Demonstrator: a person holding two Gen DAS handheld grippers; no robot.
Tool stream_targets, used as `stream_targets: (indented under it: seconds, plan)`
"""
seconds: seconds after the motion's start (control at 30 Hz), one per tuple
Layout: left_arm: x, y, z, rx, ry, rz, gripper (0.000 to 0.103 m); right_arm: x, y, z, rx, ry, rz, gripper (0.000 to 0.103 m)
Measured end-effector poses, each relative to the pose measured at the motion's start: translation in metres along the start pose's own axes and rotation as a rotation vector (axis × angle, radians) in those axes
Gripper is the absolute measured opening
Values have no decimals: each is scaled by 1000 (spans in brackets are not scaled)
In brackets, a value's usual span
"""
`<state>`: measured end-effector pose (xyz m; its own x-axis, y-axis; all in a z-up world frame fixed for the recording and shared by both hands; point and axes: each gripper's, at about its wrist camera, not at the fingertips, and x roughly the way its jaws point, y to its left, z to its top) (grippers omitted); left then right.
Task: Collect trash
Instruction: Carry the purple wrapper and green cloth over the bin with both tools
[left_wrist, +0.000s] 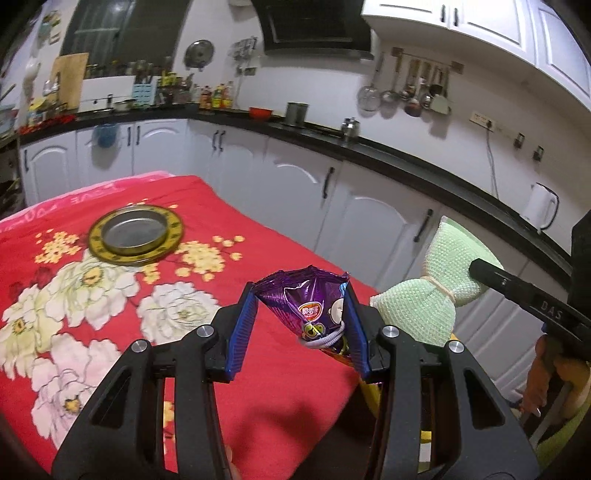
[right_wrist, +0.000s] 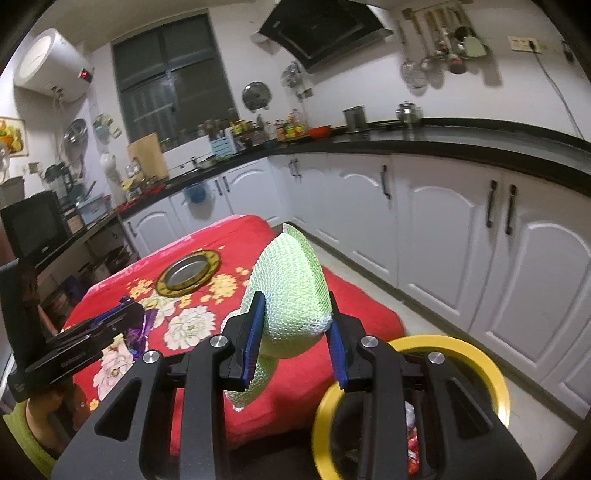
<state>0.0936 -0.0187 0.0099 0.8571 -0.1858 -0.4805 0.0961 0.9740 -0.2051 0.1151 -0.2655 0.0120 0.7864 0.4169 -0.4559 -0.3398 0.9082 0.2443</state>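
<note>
My left gripper (left_wrist: 301, 295) is shut on a purple snack wrapper (left_wrist: 314, 302), its blue pads pressing the crumpled foil above the right edge of the red flowered tablecloth (left_wrist: 229, 229). My right gripper (right_wrist: 295, 317) is shut on a light green foam net sleeve (right_wrist: 291, 288), which sticks up between the pads; the same sleeve (left_wrist: 432, 291) shows at the right in the left wrist view. A yellow-rimmed bin (right_wrist: 476, 354) stands on the floor below the right gripper, with trash inside. The left gripper (right_wrist: 122, 317) and wrapper appear at the left of the right wrist view.
A metal dish with a yellow rim (left_wrist: 135, 232) sits on the cloth farther back. White kitchen cabinets (right_wrist: 443, 229) under a black counter run along the right and back. A white kettle (left_wrist: 541, 206) stands on the counter. A person's hand (left_wrist: 546, 373) holds the right tool.
</note>
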Motion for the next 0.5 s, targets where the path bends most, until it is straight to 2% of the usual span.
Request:
stream_targets:
  seconds: [0.5]
  plan:
    - [18, -63, -9, 116, 36, -104, 37, -37, -62, -13, 49, -40, -141, 30]
